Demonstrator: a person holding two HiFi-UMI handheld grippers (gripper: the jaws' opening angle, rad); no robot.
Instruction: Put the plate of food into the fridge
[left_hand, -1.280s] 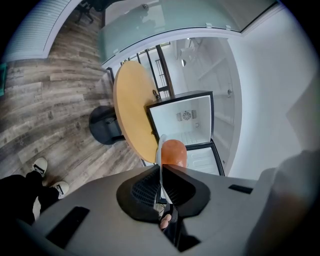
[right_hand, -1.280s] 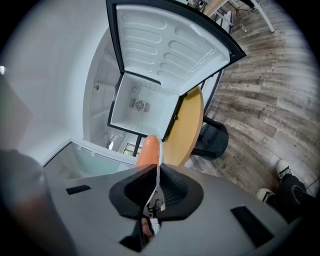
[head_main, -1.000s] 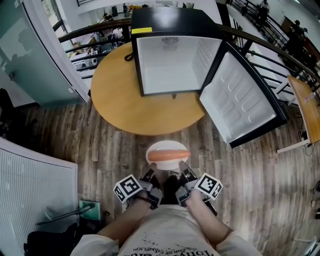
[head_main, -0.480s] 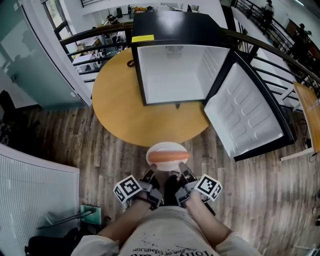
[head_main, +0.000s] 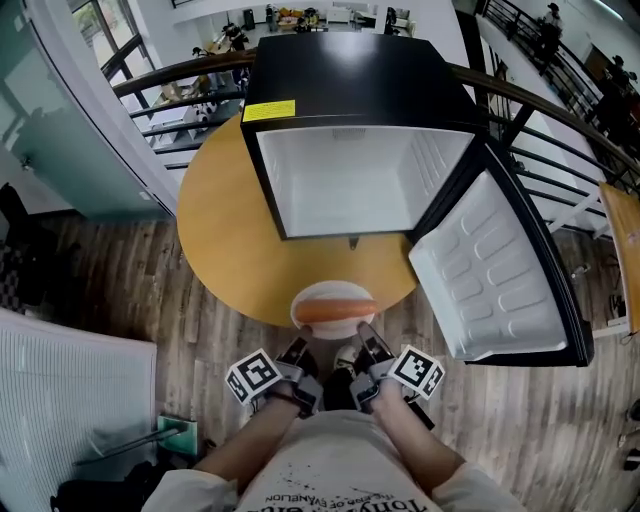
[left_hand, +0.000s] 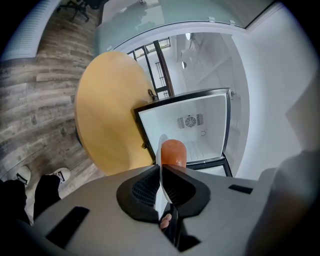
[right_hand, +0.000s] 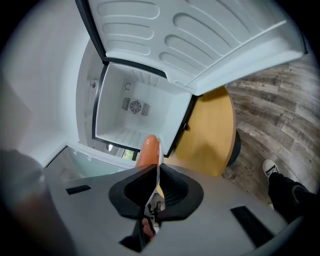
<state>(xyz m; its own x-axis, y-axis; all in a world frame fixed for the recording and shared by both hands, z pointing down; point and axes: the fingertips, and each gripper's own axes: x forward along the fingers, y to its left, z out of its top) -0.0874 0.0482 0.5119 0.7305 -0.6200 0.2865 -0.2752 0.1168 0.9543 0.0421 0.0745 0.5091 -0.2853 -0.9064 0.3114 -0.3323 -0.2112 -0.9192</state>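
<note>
A white plate (head_main: 310, 298) carrying an orange sausage (head_main: 335, 311) is held level in front of me, over the near edge of the round wooden table (head_main: 225, 230). My left gripper (head_main: 300, 352) is shut on the plate's near left rim and my right gripper (head_main: 369, 347) is shut on its near right rim. In the left gripper view the plate (left_hand: 159, 152) stands edge-on between the jaws with the sausage (left_hand: 173, 152) beyond; the right gripper view shows the plate's edge (right_hand: 159, 165) and the sausage (right_hand: 147, 149) likewise. The small black fridge (head_main: 350, 95) stands open on the table, its white inside (head_main: 345, 180) empty.
The fridge door (head_main: 500, 270) swings out to the right, past the table's edge. A railing (head_main: 545, 120) curves behind the table. A white panel (head_main: 70, 395) and a green object (head_main: 178, 420) lie on the wooden floor at the left. My shoes (left_hand: 42, 176) show below.
The table and fridge have come closer and loom larger. The plate now hangs over the table's near edge instead of over the floor. Both grippers keep their hold.
</note>
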